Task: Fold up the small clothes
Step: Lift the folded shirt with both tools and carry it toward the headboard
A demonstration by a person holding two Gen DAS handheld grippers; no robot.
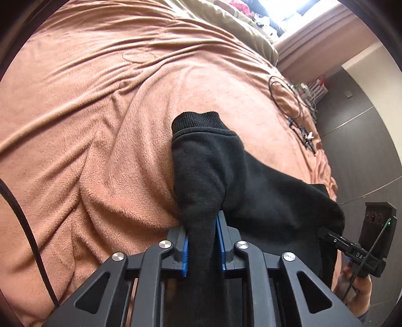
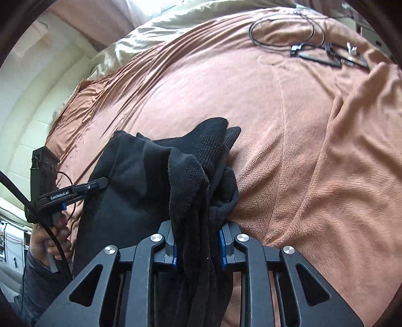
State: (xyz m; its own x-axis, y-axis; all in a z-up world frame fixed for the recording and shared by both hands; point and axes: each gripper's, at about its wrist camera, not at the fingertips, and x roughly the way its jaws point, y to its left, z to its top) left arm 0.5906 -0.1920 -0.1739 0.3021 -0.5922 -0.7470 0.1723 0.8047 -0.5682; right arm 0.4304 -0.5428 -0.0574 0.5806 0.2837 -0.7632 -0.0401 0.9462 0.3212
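Note:
A small black garment (image 1: 213,163) with a ribbed cuff hangs over the tan blanket (image 1: 88,113), stretched between both grippers. My left gripper (image 1: 202,241) is shut on a bunched fold of it, the cloth squeezed between the blue pads (image 1: 185,251). In the right wrist view the same black garment (image 2: 155,176) drapes in folds, and my right gripper (image 2: 198,249) is shut on a thick gather of it. Each gripper shows at the edge of the other's view: the right gripper (image 1: 334,239) at the right, the left gripper (image 2: 98,185) at the left, both buried in cloth.
Black cables and small connectors (image 2: 314,50) lie on the blanket (image 2: 301,125) near its far edge. A beige quilt (image 1: 238,22) is heaped at the head of the bed. Dark floor (image 1: 364,138) runs beside the bed. A hand (image 2: 47,239) holds the left gripper's handle.

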